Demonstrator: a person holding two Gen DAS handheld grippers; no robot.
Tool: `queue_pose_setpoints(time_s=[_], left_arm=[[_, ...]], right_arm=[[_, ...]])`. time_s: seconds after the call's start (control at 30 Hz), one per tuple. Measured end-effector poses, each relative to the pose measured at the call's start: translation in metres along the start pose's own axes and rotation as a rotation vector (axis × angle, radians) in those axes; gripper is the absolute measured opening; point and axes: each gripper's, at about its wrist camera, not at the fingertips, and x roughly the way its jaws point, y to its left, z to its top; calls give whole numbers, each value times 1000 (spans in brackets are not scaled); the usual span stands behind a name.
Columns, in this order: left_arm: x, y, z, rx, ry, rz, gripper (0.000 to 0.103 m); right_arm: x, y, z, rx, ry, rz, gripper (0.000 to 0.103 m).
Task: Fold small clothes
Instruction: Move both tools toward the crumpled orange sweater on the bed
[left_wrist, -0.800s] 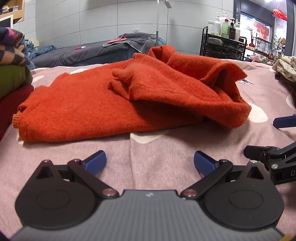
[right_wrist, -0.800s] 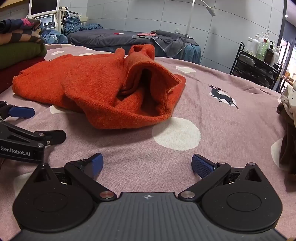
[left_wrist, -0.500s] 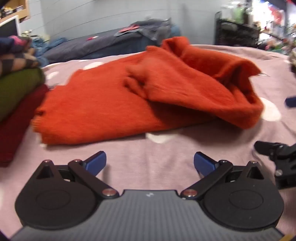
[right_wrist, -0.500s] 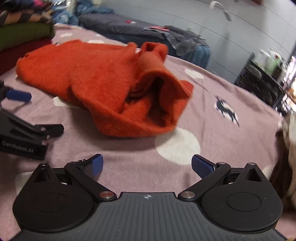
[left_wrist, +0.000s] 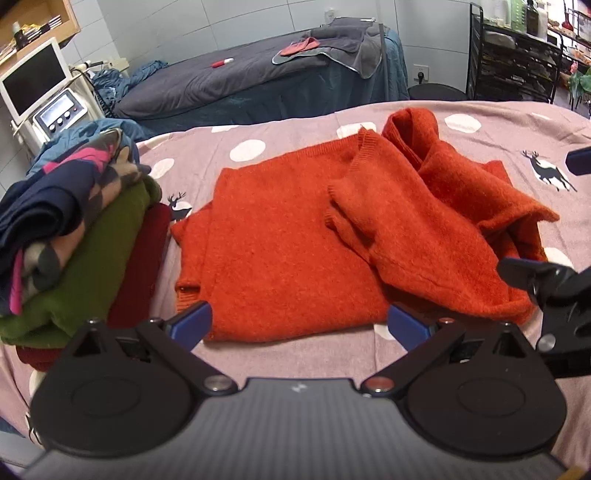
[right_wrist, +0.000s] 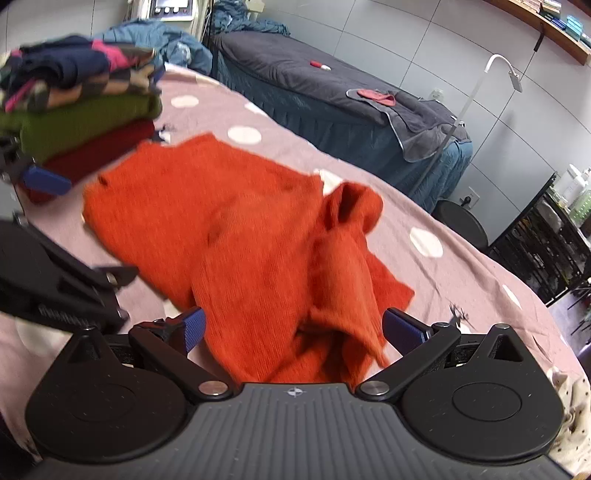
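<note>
Left wrist: one orange sweater (left_wrist: 295, 236), three-garment stack (left_wrist: 74, 254).

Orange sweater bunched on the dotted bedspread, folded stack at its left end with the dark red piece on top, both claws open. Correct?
One error: the dark red piece is at the bottom of the folded stack, under the green one; the left wrist view shows it. The rest stands: orange sweater bunched, left claw and right claw open.

Fuzzy knit orange sweater (left_wrist: 295, 236) on smooth printed cotton bedsheet (left_wrist: 295, 354); matt black plastic tongs (left_wrist: 299, 326).
</note>
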Motion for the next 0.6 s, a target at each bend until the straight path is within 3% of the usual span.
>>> queue_pose_setpoints(time_s=[0.17,0.3,0.6], left_arm=[[8,9,-2,-26,36,-10,103],[11,10,-5,-13,46,36,103],[6,16,-10,-69,56,10,103]], right_arm=[[-3,2,7,-14,17,-6,103],[-4,-2,5,43,42,-10,103],[-12,1,-2,97,39,-19,103]])
